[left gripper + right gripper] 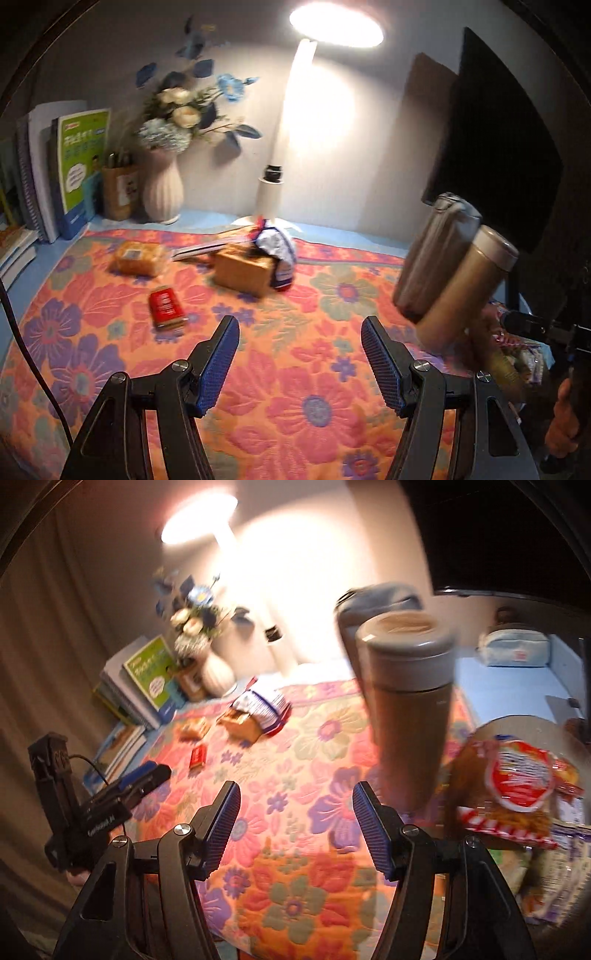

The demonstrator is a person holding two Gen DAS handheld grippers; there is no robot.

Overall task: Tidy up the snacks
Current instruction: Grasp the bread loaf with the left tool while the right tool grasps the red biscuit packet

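Both grippers' jaws stand spread with nothing between them: the left gripper [300,363] and the right gripper [295,827] hover over the floral cloth [295,406] on the surface. Farther back lie a red packet [166,308], a wrapped bread [139,258] and a brown box [243,273]. Two flasks [406,709] stand near a snack bag [517,786].

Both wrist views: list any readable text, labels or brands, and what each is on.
None reads with certainty.
Green book cover: print blurred.
Red snack pack: label too small.
Red-and-white snack bag: lettering smeared.
Left gripper: white print on its black body, too blurred to read.
Paper cup label: unreadable.
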